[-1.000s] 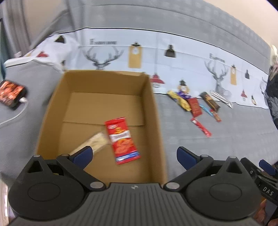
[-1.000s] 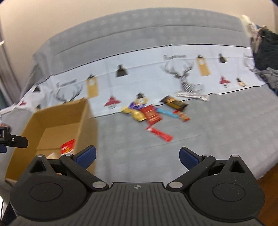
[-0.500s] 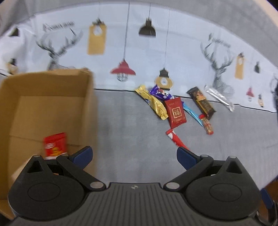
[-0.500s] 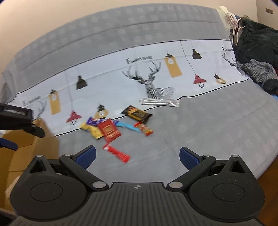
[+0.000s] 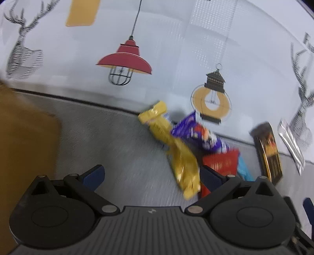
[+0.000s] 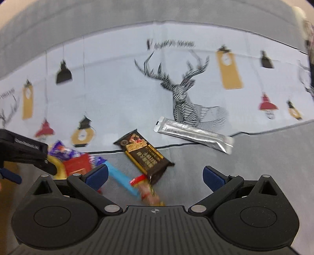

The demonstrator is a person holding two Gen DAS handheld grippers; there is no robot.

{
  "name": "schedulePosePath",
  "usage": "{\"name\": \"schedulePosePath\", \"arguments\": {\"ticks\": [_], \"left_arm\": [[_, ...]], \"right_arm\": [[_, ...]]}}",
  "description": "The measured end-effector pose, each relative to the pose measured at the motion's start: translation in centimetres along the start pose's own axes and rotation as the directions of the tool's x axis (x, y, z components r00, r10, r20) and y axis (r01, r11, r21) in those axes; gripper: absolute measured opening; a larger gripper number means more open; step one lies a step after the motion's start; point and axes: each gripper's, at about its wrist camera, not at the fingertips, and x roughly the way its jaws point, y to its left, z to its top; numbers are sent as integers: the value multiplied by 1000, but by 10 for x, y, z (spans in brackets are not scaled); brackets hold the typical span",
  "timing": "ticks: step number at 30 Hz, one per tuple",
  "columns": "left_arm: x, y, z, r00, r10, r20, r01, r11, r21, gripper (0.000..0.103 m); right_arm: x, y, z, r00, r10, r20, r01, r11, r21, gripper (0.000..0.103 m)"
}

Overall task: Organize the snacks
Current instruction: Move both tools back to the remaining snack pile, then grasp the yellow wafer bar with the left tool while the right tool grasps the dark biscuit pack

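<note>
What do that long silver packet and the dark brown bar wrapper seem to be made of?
The silver packet looks like metallised foil film: mirror-bright with streaky glints and flat crimped ends. The dark brown bar wrapper looks like printed plastic film with a mild sheen and gold-coloured lettering; whether foil lines it cannot be told. Both lie on the printed cloth.

Background: grey woven cloth (image 6: 265, 149) covers the near surface, bordered by a dark line against a pale printed band (image 6: 121, 94) w/ stag heads, red pendant lamps, black lanterns and mustard tags. Beyond the band, more grey cloth (image 6: 98, 23) rises to a beige wall (image 6: 5, 5) at upper left. Lighting even; no hard shadows.
</note>
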Motion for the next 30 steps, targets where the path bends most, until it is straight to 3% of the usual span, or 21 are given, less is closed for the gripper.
{"name": "schedulePosePath", "arguments": {"ticks": [4,8,10,24,26,27,28,30], "left_arm": [[26,4,17,999,22,-27,-23,999,-25,103],[28,5,17,997,67,24,-68,998,17,103],[28,6,17,997,66,32,-67,997,28,103],[30,-5,6,995,84,51,-85,996,33,103],[27,-7,5,994,88,58,-90,995,41,90],[19,-8,3,993,85,82,-89,995,47,63],[13,-11,1,992,75,101,-82,995,64,17],[7,-13,-1,995,55,88,-62,994,87,12]], "right_arm": [[44,8,8,999,-5,-45,3,999,-50,102],[87,7,8,990,-39,-135,33,998,-52,102],[86,6,5,996,-30,-83,26,999,-45,103],[86,7,5,997,-33,-70,29,997,-65,101],[81,11,6,998,-4,-58,0,997,-82,82],[76,16,6,999,17,-48,-22,994,-109,57],[73,20,7,999,15,-50,-22,991,-136,43],[70,27,7,998,0,-58,-9,987,-161,41]]}}
